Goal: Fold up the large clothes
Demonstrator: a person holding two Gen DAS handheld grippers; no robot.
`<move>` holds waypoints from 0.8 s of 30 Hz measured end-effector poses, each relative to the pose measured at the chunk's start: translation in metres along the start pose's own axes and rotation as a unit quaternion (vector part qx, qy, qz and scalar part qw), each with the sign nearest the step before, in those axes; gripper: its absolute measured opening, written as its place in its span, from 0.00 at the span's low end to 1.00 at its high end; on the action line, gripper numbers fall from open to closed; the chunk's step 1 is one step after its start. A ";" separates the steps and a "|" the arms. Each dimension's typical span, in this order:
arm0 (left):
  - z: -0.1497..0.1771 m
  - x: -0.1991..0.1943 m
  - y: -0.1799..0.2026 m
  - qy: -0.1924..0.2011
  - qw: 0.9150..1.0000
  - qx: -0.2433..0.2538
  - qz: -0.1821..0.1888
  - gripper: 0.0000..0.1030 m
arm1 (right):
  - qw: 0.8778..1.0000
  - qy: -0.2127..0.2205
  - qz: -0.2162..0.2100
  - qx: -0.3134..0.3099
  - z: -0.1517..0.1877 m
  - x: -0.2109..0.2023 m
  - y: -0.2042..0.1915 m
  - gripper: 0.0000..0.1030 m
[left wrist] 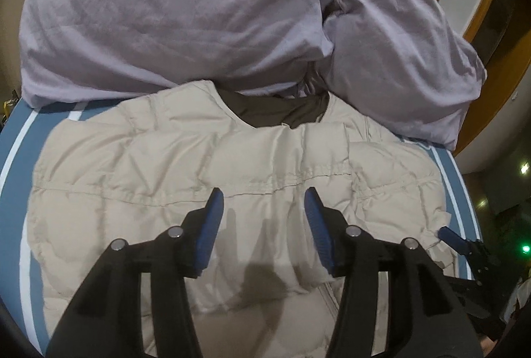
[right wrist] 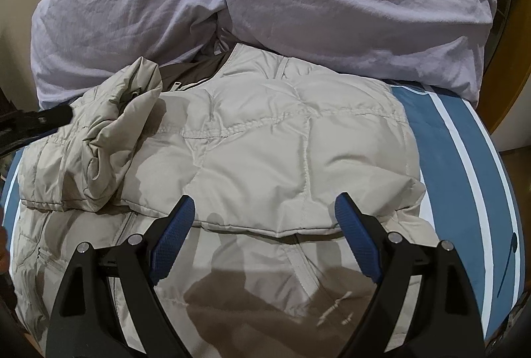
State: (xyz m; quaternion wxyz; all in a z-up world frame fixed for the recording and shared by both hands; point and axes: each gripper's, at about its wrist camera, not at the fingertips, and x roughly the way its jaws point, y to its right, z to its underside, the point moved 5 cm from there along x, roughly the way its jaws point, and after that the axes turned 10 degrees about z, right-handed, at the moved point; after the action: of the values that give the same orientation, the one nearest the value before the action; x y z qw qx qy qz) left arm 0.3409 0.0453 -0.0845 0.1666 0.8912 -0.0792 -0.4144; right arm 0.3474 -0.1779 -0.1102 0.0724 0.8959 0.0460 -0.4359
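Here, a beige quilted jacket (left wrist: 199, 158) lies spread across the blue, white-striped bed (right wrist: 448, 158), its brown-lined collar (left wrist: 282, 112) towards the two lilac pillows (left wrist: 166, 9) at the head edge. The left gripper (left wrist: 264, 202) hovers over the jacket's middle, jaws partly apart with nothing between them; the blue pads (left wrist: 212, 225) touch no fabric. The right gripper (right wrist: 265, 208) stands wide open above a folded-over panel edge, likewise empty. Towards the bed's left edge, one sleeve (right wrist: 109, 138) lies bunched on the jacket's front. Each gripper's tip shows at the side of the other's view.
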 end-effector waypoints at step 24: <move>0.023 0.052 0.026 -0.045 0.998 0.038 0.010 0.52 | 1.000 -0.017 -0.017 0.016 0.005 0.004 0.012 0.85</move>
State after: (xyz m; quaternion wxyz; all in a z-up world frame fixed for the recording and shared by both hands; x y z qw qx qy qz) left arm 0.3561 0.0012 -0.1257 0.1331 0.8766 -0.1114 -0.4489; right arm 0.3478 -0.1901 -0.1157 0.0515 0.8885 0.0534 -0.4528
